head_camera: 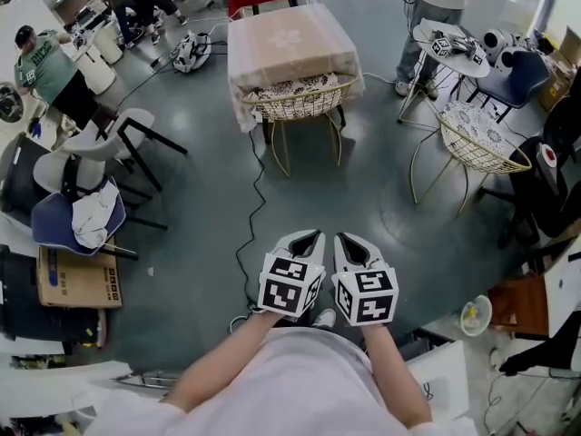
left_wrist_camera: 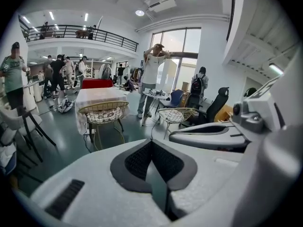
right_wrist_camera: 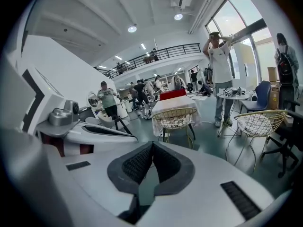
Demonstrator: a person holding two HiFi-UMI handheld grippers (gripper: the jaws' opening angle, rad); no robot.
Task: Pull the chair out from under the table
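Holding my left tongs (head_camera: 307, 236) and right tongs (head_camera: 347, 239) pressed together on nothing, well short of the wire chair (head_camera: 300, 101) tucked under the cloth-draped surface (head_camera: 281, 48), I risk dragging its leg into the floor cable (head_camera: 257, 180) beside it.

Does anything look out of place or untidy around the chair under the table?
A loose black cable trails across the floor from the table, just left of the gold wire chair. It might snag a chair leg when pulled out.
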